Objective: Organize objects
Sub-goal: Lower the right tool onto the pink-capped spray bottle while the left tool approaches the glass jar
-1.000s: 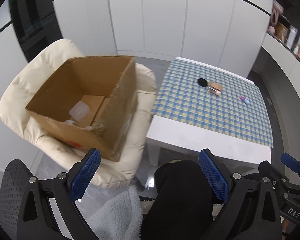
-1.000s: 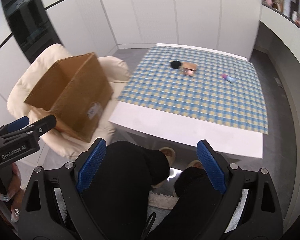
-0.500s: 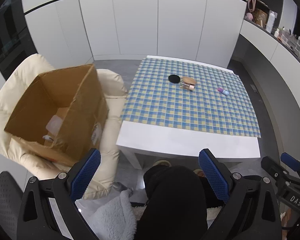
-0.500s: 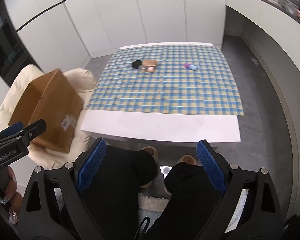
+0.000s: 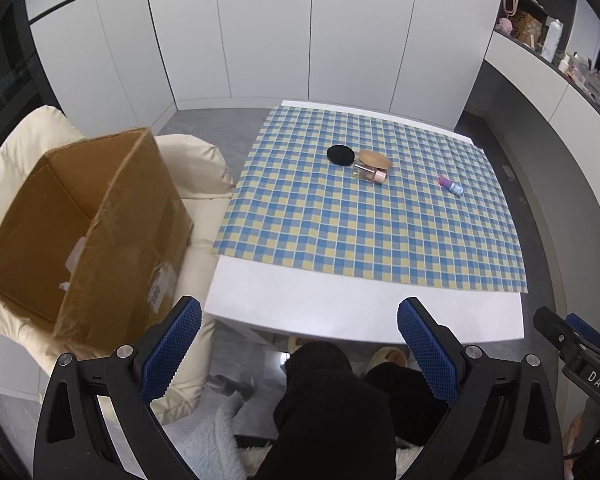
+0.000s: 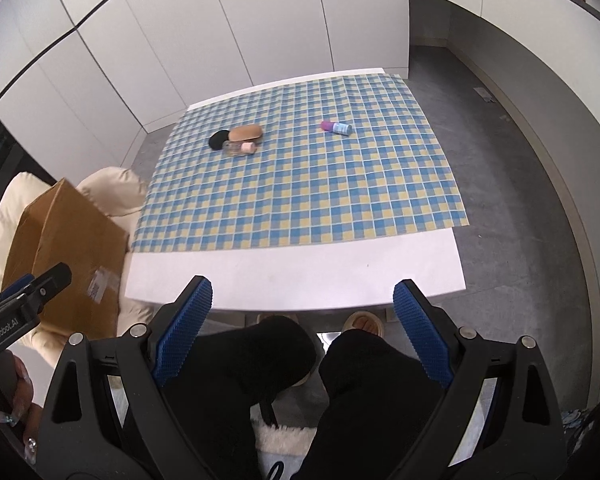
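Observation:
On the checked cloth (image 5: 364,220) lie a black round pad (image 5: 340,155), a tan oval sponge (image 5: 376,159), a clear bottle with a pink cap (image 5: 369,173) and a small blue tube with a purple cap (image 5: 451,186). They also show in the right wrist view: pad (image 6: 219,138), sponge (image 6: 246,133), bottle (image 6: 240,147), tube (image 6: 336,127). An open cardboard box (image 5: 84,232) stands on a cream armchair (image 5: 198,168) to the left. My left gripper (image 5: 299,340) and right gripper (image 6: 303,320) are open and empty, held above the person's knees short of the table's near edge.
The white table (image 5: 360,312) has a bare strip along its near edge. White cabinet doors (image 5: 300,28) stand behind it. A grey counter (image 5: 548,92) with small items runs along the right. The person's dark-clothed legs (image 6: 300,380) are below both grippers.
Both views have swung right, from the box toward the table, and both grippers have come closer to its near edge. Both stay open and empty.

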